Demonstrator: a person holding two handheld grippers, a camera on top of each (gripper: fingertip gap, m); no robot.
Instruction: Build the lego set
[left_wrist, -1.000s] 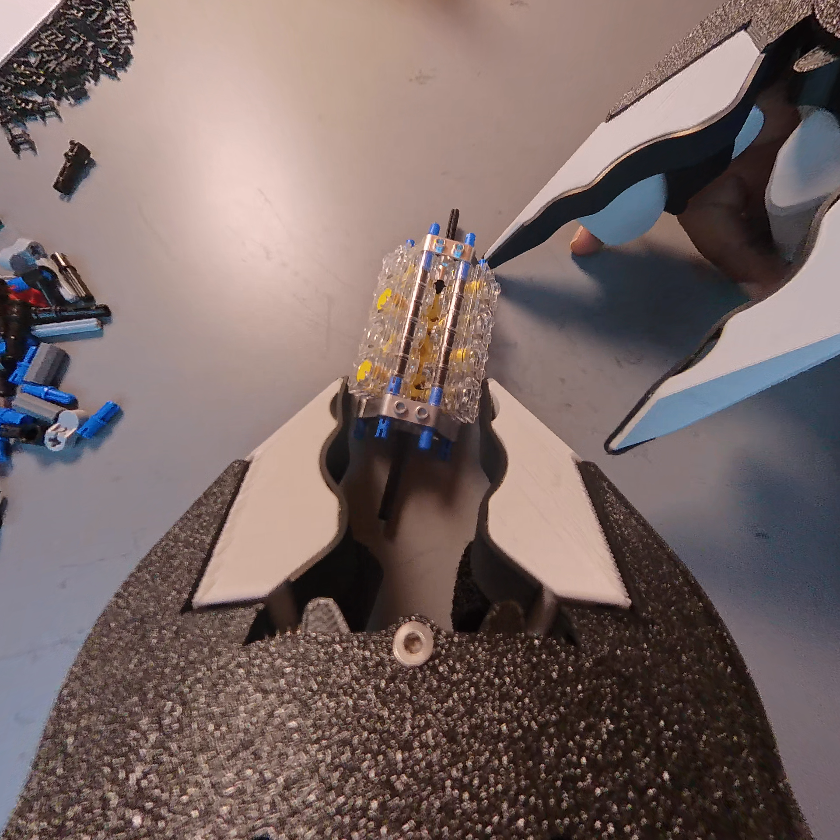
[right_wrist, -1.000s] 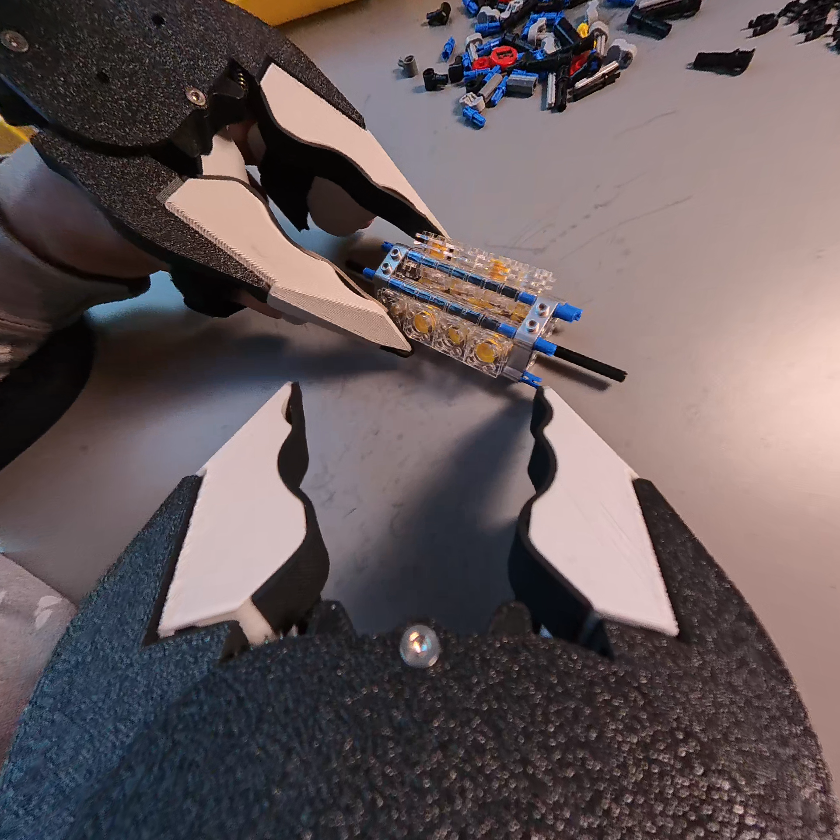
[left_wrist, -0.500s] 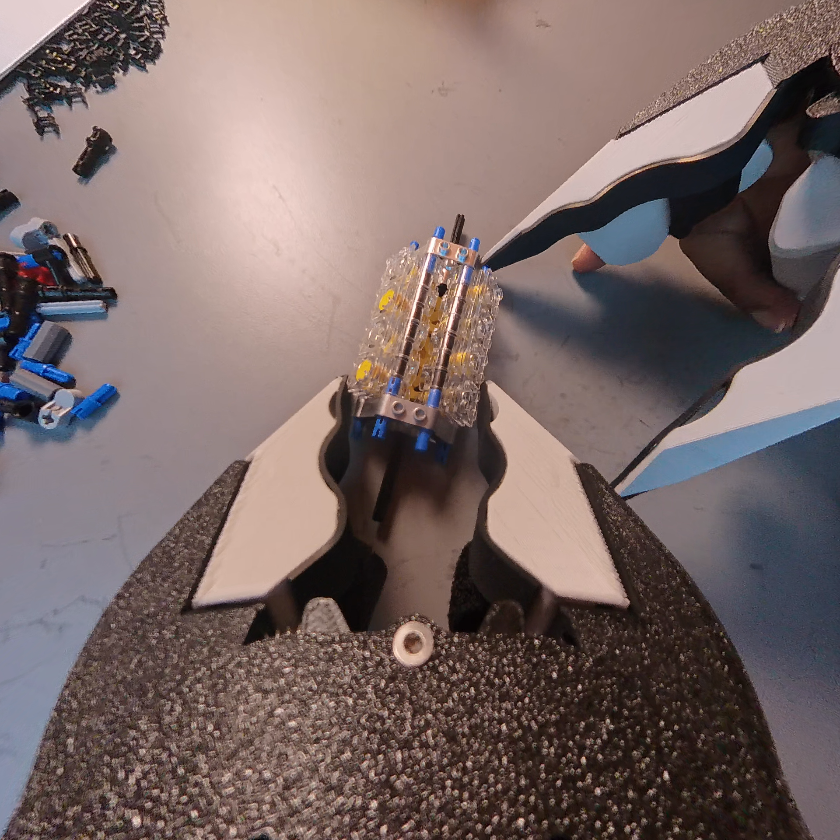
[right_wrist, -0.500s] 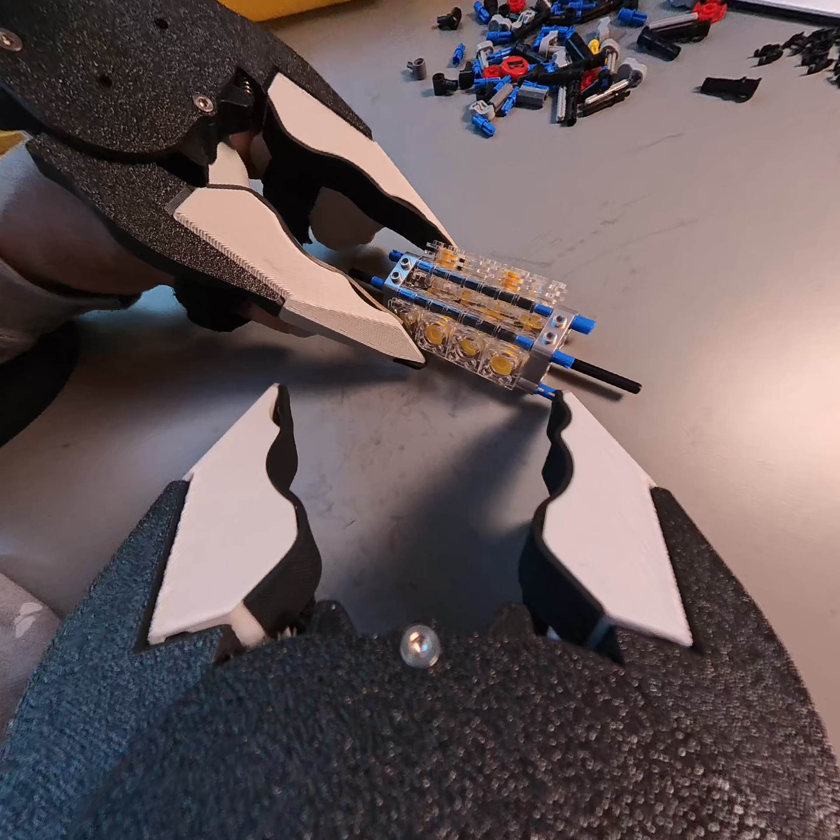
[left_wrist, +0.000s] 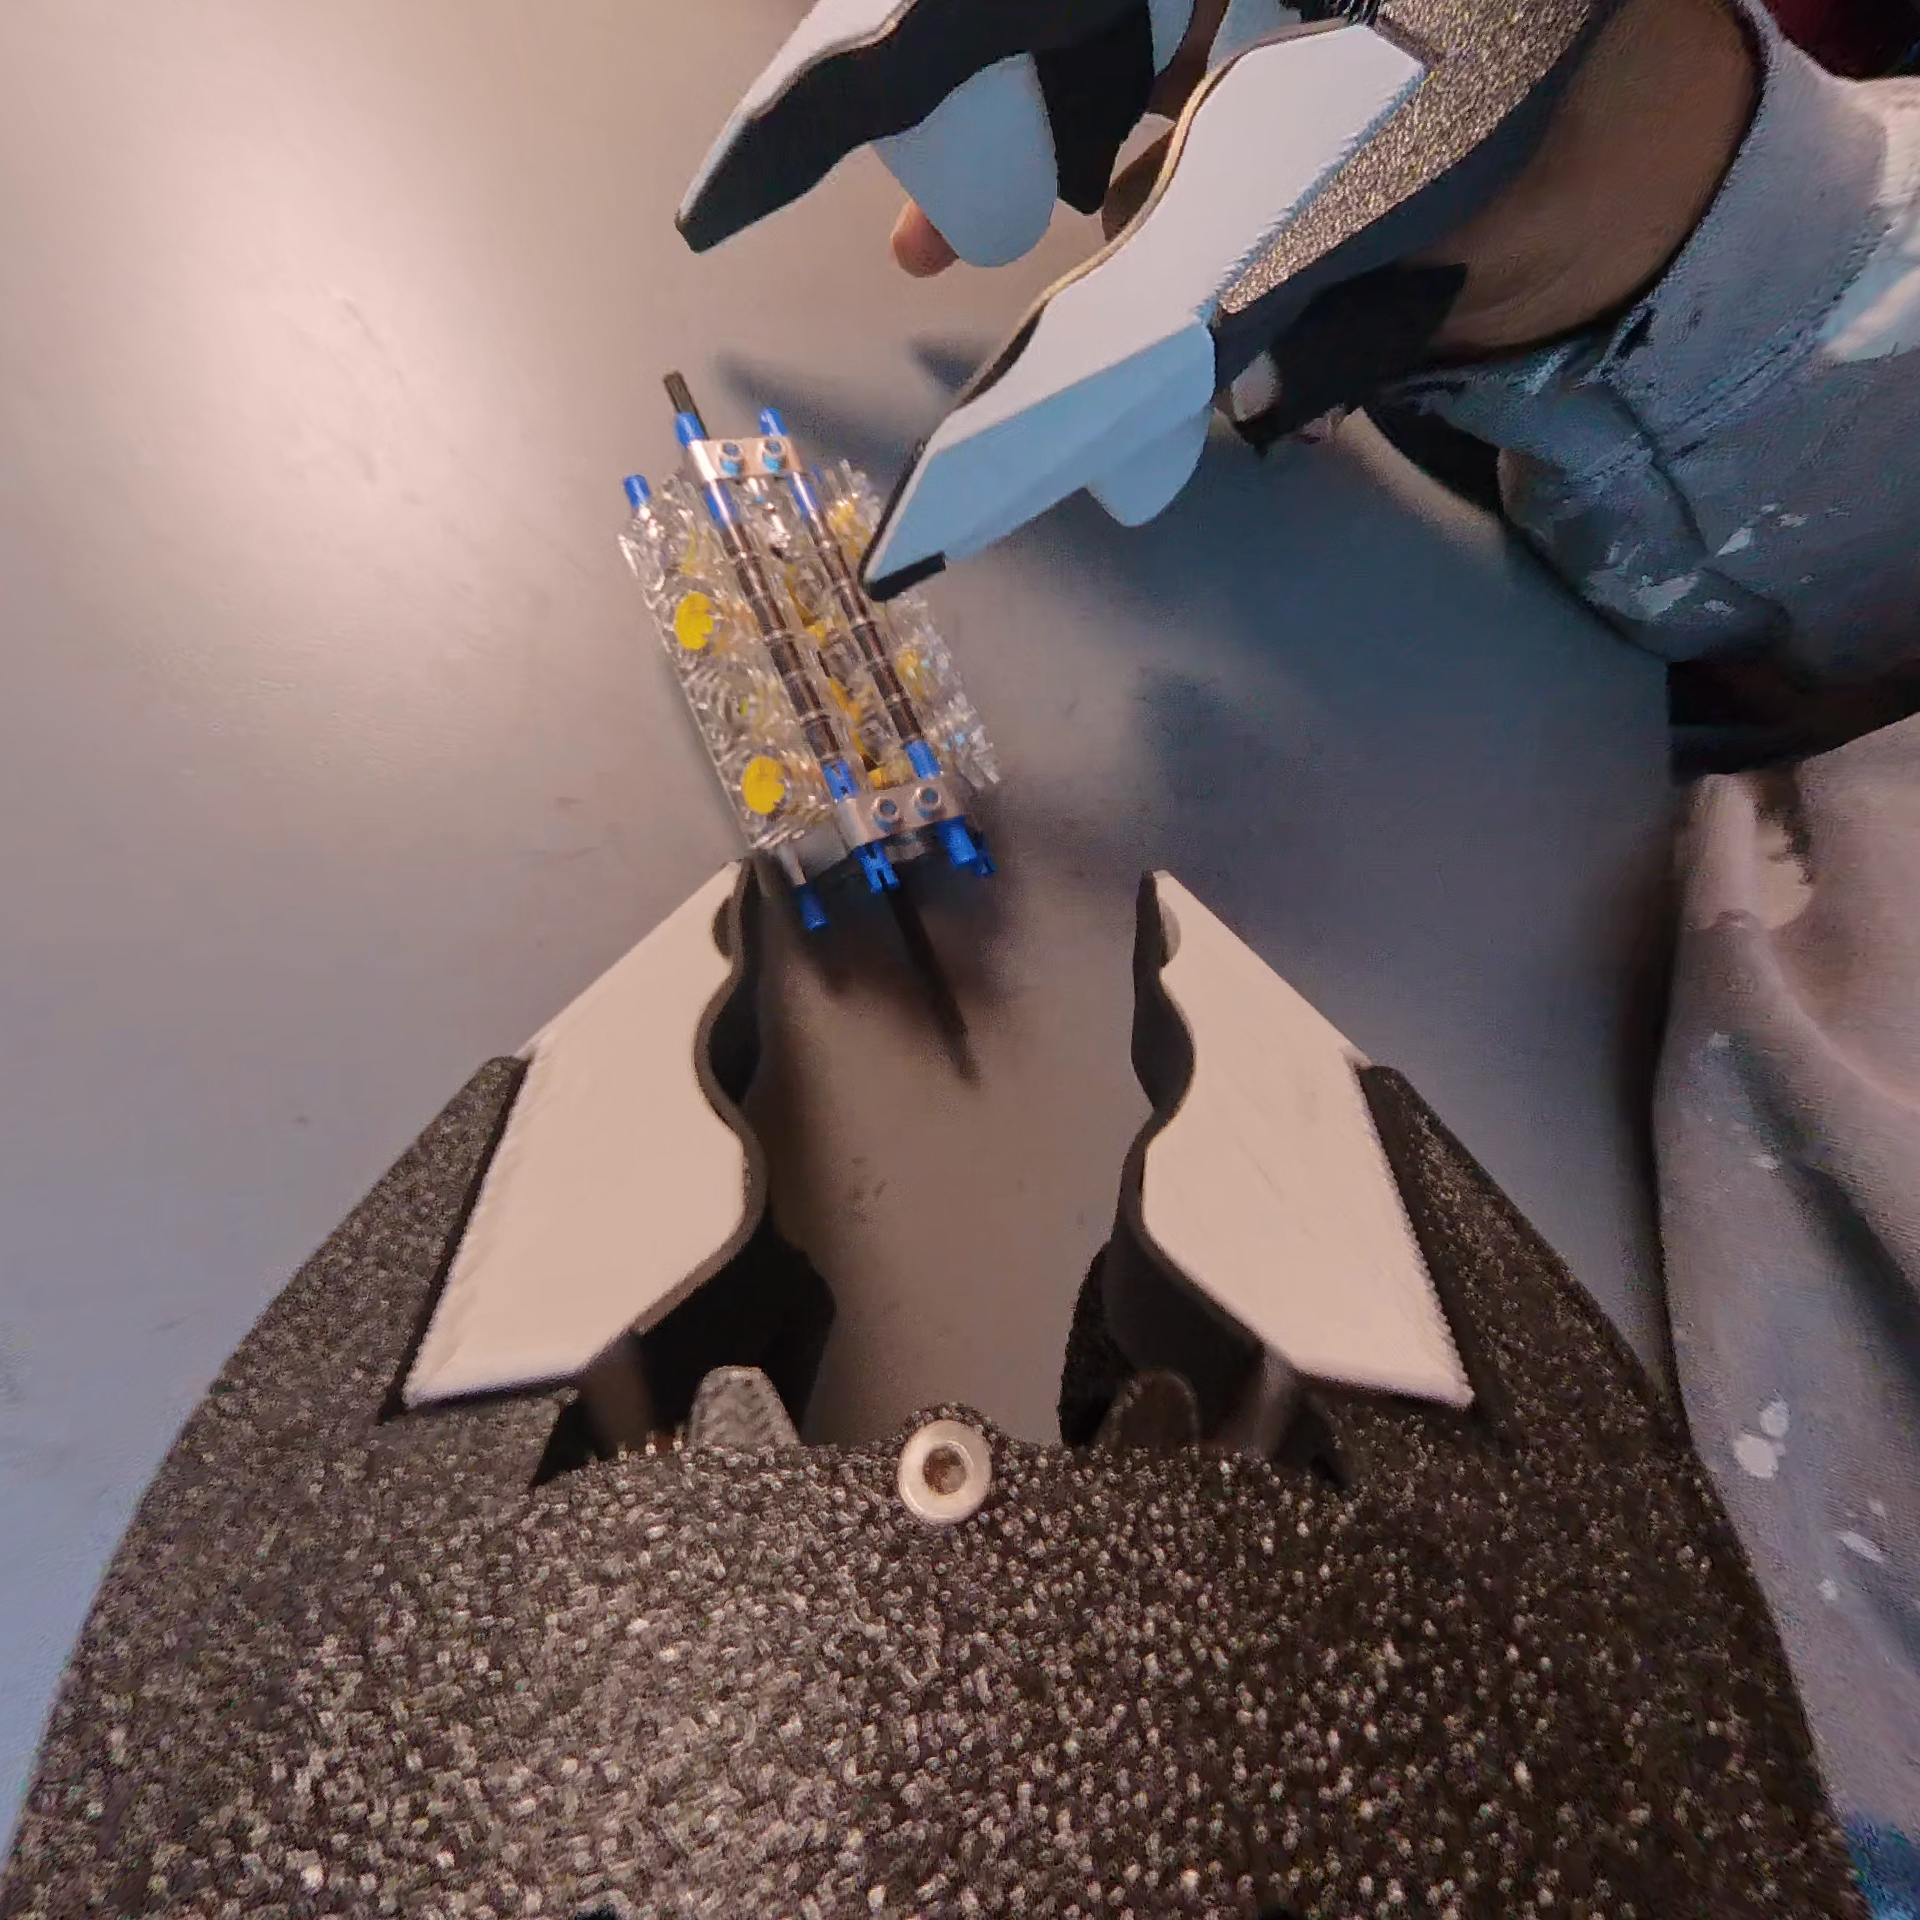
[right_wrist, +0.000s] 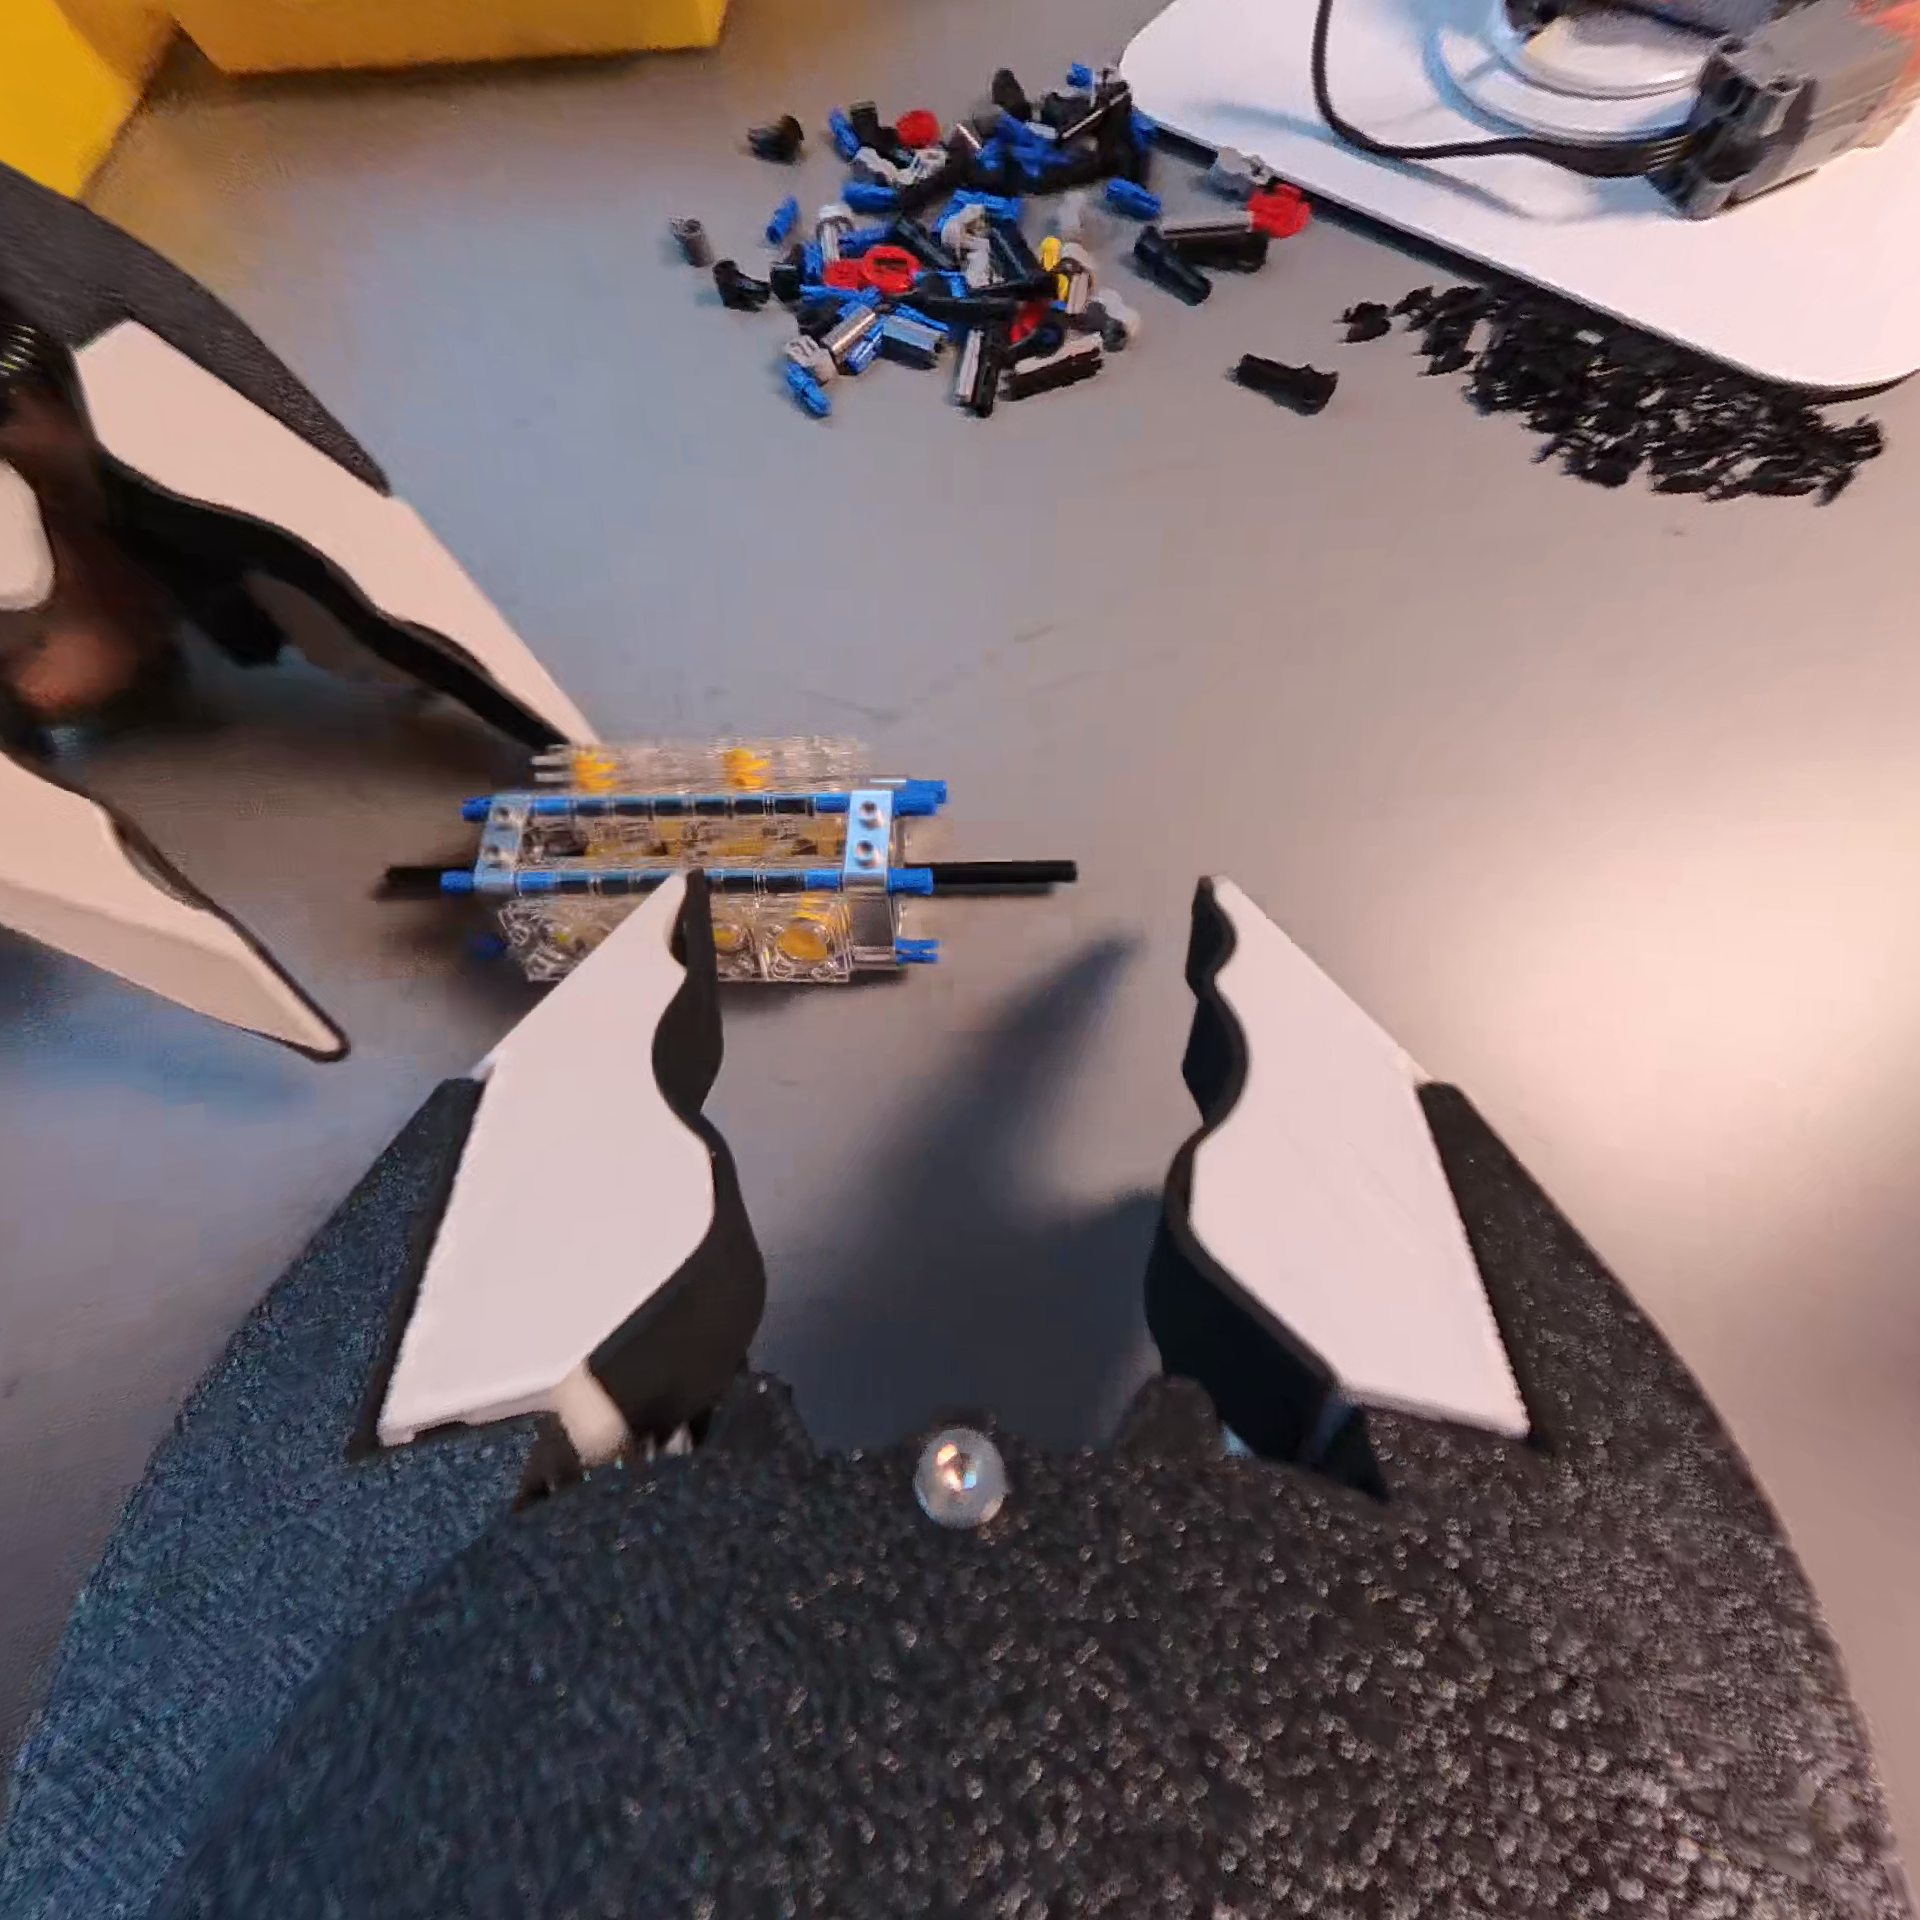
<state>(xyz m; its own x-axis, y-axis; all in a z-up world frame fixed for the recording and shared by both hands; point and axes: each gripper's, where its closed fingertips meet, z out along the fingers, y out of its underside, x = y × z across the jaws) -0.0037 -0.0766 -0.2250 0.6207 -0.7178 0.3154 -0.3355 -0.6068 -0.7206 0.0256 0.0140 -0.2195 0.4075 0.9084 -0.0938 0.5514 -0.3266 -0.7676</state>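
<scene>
Left gripper (left_wrist: 943, 883): spread wide, holding nothing. Just ahead of its fingertips, lying on the grey table (left_wrist: 312, 520): a brick block (left_wrist: 805, 665) of clear pieces with yellow inside, blue pins and grey end plates, a black axle (left_wrist: 940, 987) running through it and reaching back between the fingers. Nearest to the left fingertip, the block's near corner; whether touching, cannot tell.

Right gripper (right_wrist: 943, 883): also wide apart, empty. Seen from the left wrist view, coming in from the upper right (left_wrist: 790, 405), one fingertip (left_wrist: 883, 582) on or just above the block's top, contact unclear. In its own view, the block (right_wrist: 696, 862) lies crosswise ahead and to the left, partly behind the left finger (right_wrist: 582, 1091), the axle (right_wrist: 997, 871) sticking out toward the gap.

Left gripper again (right_wrist: 447, 894) at the left edge of the right view, upper fingertip at the block's far left corner.

Farther ahead of the right gripper: loose parts (right_wrist: 956, 239) in blue, black, red and grey; right of them a heap of small black pieces (right_wrist: 1642, 405), beside a white board (right_wrist: 1558, 239) carrying a dark box (right_wrist: 1766, 114) with a cable. Yellow bin (right_wrist: 416, 31) at upper left. Pale sleeve (left_wrist: 1714, 436) behind the right gripper.
</scene>
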